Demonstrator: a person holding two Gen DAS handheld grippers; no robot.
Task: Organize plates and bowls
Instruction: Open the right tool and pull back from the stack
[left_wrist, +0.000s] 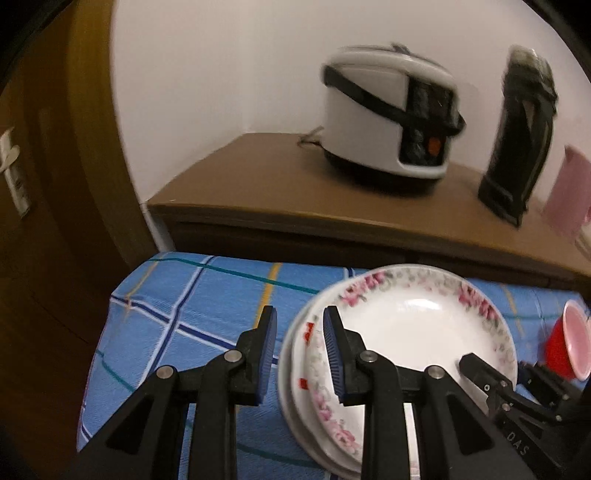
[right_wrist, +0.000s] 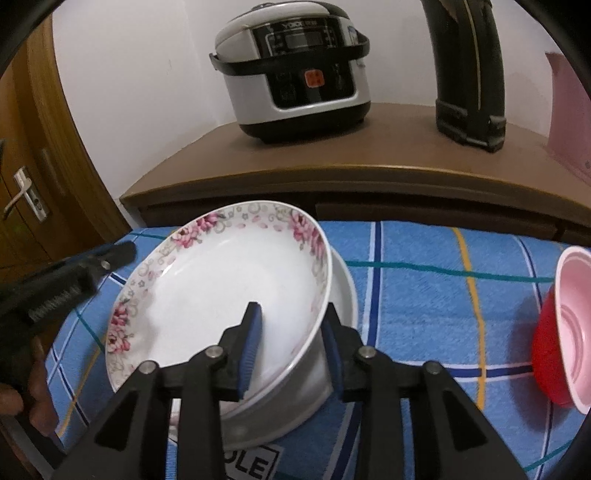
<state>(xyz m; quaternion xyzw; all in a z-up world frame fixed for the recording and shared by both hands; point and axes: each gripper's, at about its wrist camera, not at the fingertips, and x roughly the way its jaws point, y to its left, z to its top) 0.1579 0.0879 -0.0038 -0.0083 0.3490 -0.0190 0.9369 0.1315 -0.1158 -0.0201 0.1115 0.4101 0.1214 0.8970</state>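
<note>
1. The right claw (right_wrist: 291, 343) straddles the floral plate's (right_wrist: 221, 280) near rim, pads loose; the tilted plate could slide off the stack beneath.
2. The left claw (left_wrist: 300, 354) hangs open and empty beside the plate's left rim, and could knock it.

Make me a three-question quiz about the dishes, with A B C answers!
1. Where is the red cup?
A. lying on the blue checked cloth
B. on the wooden counter
C. inside the flowered plate

2. What colour are the flowers on the top plate?
A. yellow
B. pink
C. blue

3. What is between the left gripper fingers?
A. a cup
B. a spoon
C. nothing

Answers: 1 A, the cup lies sideways on the cloth. 2 B, pink blooms ring the rim. 3 C, only cloth shows in the gap.
</note>
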